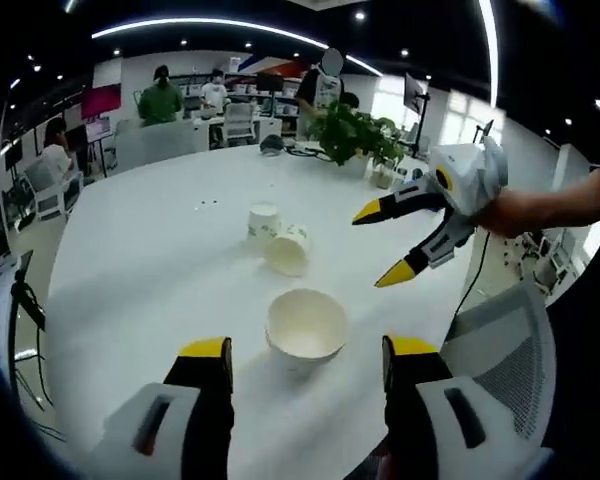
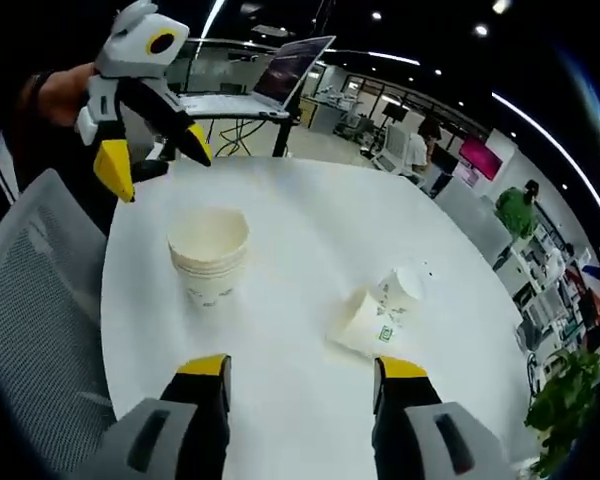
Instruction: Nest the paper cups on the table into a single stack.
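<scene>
Left hand-held gripper (image 1: pixel 305 360) released, right hand-held gripper (image 2: pixel 300 375) released, nested cup stack (image 2: pixel 209 252) upright, tipped cup (image 2: pixel 362 324) beside inverted cup (image 2: pixel 400 290).

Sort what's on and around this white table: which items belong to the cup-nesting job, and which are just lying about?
Belongs to the job:
- upright cup stack
- cup lying on its side
- upside-down cup
- left gripper, jaws open
- right gripper, jaws open

Just lying about:
- potted plant
- laptop
- mesh chair
- white table, only the work surface
</scene>
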The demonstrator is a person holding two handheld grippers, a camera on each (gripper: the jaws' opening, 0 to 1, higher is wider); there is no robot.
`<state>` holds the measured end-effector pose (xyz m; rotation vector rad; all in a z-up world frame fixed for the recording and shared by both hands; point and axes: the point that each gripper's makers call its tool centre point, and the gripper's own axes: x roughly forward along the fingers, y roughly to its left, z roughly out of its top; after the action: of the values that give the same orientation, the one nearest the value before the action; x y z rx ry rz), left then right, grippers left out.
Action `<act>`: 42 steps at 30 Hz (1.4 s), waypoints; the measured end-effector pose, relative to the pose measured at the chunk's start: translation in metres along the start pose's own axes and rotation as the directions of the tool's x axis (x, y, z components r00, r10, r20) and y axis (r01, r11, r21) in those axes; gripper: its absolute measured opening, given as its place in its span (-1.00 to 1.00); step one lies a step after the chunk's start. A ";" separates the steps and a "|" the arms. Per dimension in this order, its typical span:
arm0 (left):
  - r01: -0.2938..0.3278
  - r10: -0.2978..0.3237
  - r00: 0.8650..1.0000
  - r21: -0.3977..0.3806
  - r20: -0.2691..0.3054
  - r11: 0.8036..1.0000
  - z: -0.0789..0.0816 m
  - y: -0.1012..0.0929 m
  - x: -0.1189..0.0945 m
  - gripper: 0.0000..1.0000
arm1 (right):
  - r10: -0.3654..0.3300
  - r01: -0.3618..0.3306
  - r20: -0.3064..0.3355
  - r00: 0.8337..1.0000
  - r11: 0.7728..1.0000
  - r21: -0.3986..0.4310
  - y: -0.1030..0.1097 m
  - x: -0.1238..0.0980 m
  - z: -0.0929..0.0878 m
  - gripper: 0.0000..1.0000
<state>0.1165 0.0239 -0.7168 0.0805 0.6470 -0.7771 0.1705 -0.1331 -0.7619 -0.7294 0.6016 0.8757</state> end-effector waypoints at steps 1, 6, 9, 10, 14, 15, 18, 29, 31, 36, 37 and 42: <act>-0.006 0.006 1.000 -0.006 0.004 1.000 -0.001 0.002 -0.001 0.18 | 0.002 -0.002 -0.005 1.000 1.000 -0.014 -0.003 0.002 -0.001 0.13; -0.031 0.031 1.000 -0.029 0.004 0.999 -0.009 0.006 -0.008 0.17 | 0.037 -0.041 -0.043 0.998 0.993 -0.108 -0.019 0.011 -0.005 0.07; -0.047 0.047 0.999 -0.045 0.005 0.998 -0.015 0.012 -0.012 0.17 | 0.063 -0.071 -0.061 0.996 0.986 -0.148 -0.026 0.016 -0.005 0.07; -0.052 0.052 0.999 -0.050 0.006 0.997 -0.017 0.013 -0.014 0.17 | 0.068 -0.079 -0.070 0.995 0.981 -0.176 -0.029 0.017 -0.005 0.07; -0.070 0.071 0.997 -0.064 0.005 0.995 -0.022 0.015 -0.018 0.17 | 0.095 -0.116 -0.094 0.991 0.962 -0.247 -0.036 0.023 -0.001 0.07; -0.075 0.076 0.997 -0.067 0.004 0.995 -0.023 0.015 -0.019 0.17 | 0.100 -0.126 -0.109 0.989 0.954 -0.272 -0.040 0.027 -0.001 0.07; -0.088 0.089 0.996 -0.074 0.003 0.993 -0.024 0.016 -0.022 0.17 | 0.122 -0.157 -0.128 0.984 0.933 -0.322 -0.044 0.036 0.001 0.07; -0.128 0.129 0.992 -0.097 0.007 0.987 -0.030 0.020 -0.028 0.22 | 0.202 -0.275 -0.206 0.957 0.859 -0.432 -0.051 0.072 -0.004 0.05; -0.132 0.134 0.991 -0.107 0.011 0.985 -0.031 0.022 -0.029 0.25 | 0.210 -0.290 -0.222 0.952 0.849 -0.442 -0.052 0.077 -0.005 0.05; -0.148 0.151 0.989 -0.127 0.009 0.981 -0.036 0.029 -0.033 0.25 | 0.231 -0.326 -0.248 0.941 0.819 -0.472 -0.051 0.086 -0.007 0.05; -0.152 0.155 0.988 -0.131 0.009 0.980 -0.037 0.029 -0.033 0.25 | 0.235 -0.334 -0.256 0.938 0.812 -0.479 -0.051 0.088 -0.008 0.05; -0.160 0.162 0.987 -0.138 0.003 0.977 -0.039 0.029 -0.035 0.25 | 0.260 -0.368 -0.277 0.925 0.796 -0.481 -0.051 0.095 -0.011 0.02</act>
<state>0.0973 0.0781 -0.7332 0.0007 0.6703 -0.5748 0.2600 -0.1196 -0.8212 -1.2511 0.6793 1.3188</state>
